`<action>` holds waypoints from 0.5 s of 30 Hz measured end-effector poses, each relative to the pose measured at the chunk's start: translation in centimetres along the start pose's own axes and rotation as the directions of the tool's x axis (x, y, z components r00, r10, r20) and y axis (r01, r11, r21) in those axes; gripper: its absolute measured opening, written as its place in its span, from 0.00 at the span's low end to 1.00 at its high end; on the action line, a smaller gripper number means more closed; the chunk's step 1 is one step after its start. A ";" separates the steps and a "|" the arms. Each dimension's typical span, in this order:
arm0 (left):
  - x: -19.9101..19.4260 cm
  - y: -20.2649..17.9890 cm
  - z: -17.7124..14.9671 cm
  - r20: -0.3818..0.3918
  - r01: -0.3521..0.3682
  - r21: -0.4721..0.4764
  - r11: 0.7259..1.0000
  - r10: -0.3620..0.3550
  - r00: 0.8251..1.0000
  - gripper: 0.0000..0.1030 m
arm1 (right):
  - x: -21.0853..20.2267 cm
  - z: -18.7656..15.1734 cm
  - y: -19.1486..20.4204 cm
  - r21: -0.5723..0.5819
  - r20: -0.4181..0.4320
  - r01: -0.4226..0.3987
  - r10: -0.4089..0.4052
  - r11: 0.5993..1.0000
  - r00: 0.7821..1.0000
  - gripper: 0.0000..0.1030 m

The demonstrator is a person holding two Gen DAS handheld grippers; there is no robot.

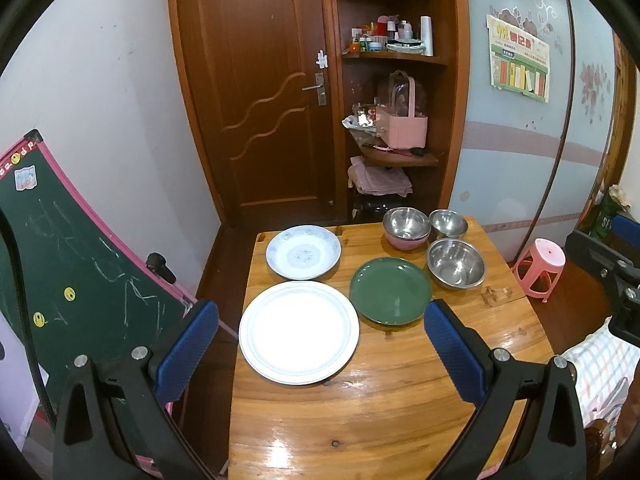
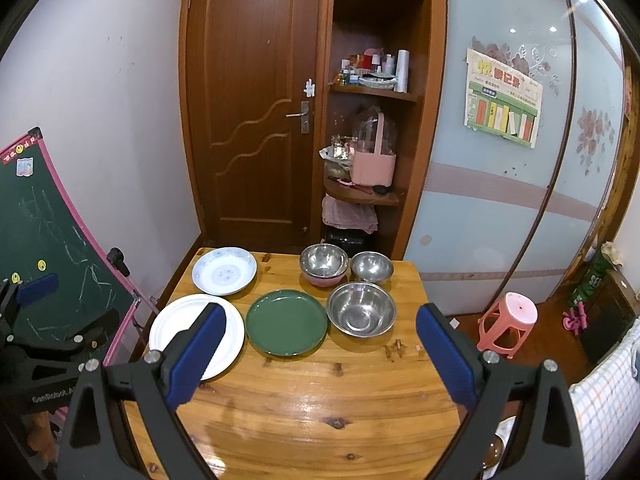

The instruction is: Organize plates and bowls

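Pink stool (image 2: pixel 507 322) whole in R view only; L tongs (image 1: pixel 320 354), R tongs (image 2: pixel 320 354) open.

I see a brown wooden door (image 1: pixel 256 92), messy corner shelves (image 1: pixel 394 56), a green chalkboard (image 1: pixel 76 264), and a pink stool (image 2: pixel 508 322) on the floor.

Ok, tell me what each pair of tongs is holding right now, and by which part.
Nothing is held. The left tongs and right tongs both stand open above the wooden table, clear of the plates and bowls.

Right finger (image 2: pixel 198 354) hides white plate (image 2: pixel 176 330) part.
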State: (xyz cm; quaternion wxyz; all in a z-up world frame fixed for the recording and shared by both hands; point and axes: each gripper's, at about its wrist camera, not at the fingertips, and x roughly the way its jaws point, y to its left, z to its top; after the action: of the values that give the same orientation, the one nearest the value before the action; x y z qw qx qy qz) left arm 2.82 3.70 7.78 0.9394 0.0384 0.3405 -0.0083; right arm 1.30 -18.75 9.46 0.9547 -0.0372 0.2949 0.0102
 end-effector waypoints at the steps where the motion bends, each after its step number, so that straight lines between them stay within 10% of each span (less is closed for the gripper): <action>1: 0.2 0.2 0.0 0.002 -0.005 0.006 1.000 0.005 1.000 0.99 | 0.2 0.0 0.0 -0.001 -0.001 -0.001 0.001 1.000 1.000 0.94; 15: 11.7 7.6 -0.2 -0.151 -0.084 -0.015 0.996 0.081 0.985 0.99 | 10.0 -0.8 3.2 0.036 -0.176 -0.172 0.175 0.985 0.969 0.94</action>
State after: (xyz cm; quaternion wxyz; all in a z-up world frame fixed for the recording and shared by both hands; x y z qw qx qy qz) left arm 12.04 11.40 0.65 0.9109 0.0429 0.4087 0.0370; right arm 9.00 -15.66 2.98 0.9202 -0.0025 0.3817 0.0873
